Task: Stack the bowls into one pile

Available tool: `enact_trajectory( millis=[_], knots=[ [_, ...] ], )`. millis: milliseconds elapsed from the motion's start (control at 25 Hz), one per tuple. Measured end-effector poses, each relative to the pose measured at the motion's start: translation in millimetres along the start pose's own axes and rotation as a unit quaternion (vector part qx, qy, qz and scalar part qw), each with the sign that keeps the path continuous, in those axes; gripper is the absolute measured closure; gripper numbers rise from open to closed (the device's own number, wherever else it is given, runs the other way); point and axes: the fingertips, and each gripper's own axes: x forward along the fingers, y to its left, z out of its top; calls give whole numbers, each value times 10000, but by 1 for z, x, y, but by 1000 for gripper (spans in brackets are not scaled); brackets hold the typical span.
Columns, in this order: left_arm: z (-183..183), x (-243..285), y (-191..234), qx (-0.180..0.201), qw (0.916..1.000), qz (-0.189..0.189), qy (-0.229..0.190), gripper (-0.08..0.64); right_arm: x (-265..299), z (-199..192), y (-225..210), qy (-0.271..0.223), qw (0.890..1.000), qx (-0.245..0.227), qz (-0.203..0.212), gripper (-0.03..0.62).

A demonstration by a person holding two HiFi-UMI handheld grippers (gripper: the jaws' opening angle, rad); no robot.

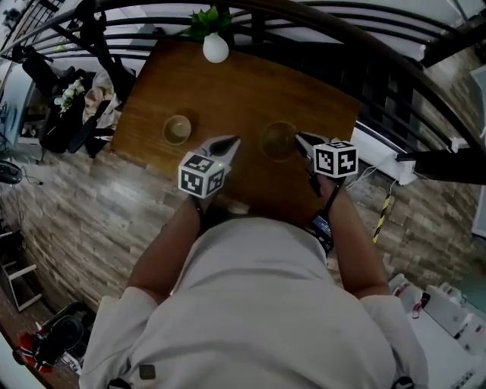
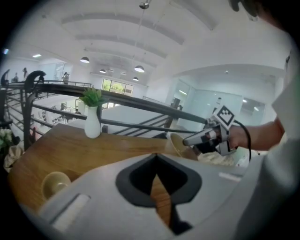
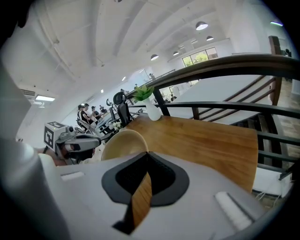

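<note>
Wood-plank flooring (image 1: 76, 213) surrounds a brown wooden table (image 1: 228, 91) that stands against a dark railing (image 1: 342, 45). From the head view, a white vase (image 1: 216, 48) holding a green plant (image 1: 209, 19) sits at the table's far edge. The left bowl (image 1: 177, 129) rests upright near the left side. The right bowl (image 1: 278, 140) lies toward the middle, well apart from it. The left gripper (image 1: 231, 141) points in between the two bowls, and the right gripper (image 1: 300, 137) touches the right bowl's right rim.

Seen from the left gripper view, the left gripper (image 2: 156, 155) has its jaws pressed together at the tips with nothing between them, only table (image 2: 117, 150) showing beyond. The left bowl (image 2: 55, 183) stands low at the left, and the vase (image 2: 92, 124) is far behind. At the right, the right bowl (image 2: 176, 143) is tilted, its rim at the tip of the right gripper (image 2: 187, 140).

Through the right gripper view, the right gripper (image 3: 147, 153) pinches the near rim of the right bowl (image 3: 123, 143), which rises as a cream arch just past the jaws. The left gripper (image 3: 96, 139) shows at the left.
</note>
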Motion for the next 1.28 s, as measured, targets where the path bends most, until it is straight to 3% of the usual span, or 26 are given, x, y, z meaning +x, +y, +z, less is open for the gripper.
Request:
enact_trajectory(
  millis=[360,760,1000,1280],
  knots=[
    [-9,-57,45,-122,9996,195,-151,555,42,11,64,105,9995,-255,172,577],
    [-14,-141,131,18,9997,102,-243,555,115,23,158,-1,9995,-286,92,577],
    [-31,-199,174,298,9995,-97,-91,555,162,22,225,-113,9997,-216,23,577],
    [-44,-242,216,302,9994,-196,-17,555,201,26,277,-151,9998,-155,-15,577]
  ],
)
